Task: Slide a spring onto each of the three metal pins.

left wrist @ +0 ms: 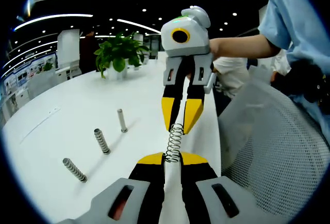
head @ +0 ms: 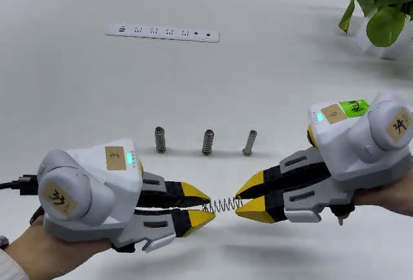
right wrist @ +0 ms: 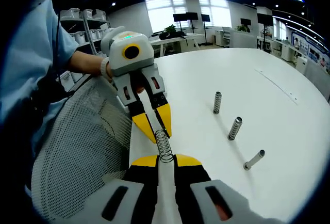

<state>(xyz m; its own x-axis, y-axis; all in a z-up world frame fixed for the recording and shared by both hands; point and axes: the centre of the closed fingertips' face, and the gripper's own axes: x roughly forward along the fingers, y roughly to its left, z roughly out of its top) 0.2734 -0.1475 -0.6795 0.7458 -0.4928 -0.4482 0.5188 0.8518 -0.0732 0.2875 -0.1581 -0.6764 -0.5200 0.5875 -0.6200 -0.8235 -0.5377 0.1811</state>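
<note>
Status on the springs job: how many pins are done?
Done: two of three. The left metal pin and the middle metal pin each wear a coiled spring. In hand: a third small coiled steel spring, held between the left gripper and the right gripper, each shut on one end. Left: the right metal pin is bare and needs this spring.

Left claw (head: 206, 206) and right claw (head: 240, 202) face tip to tip, both pinched nearly closed.
</note>
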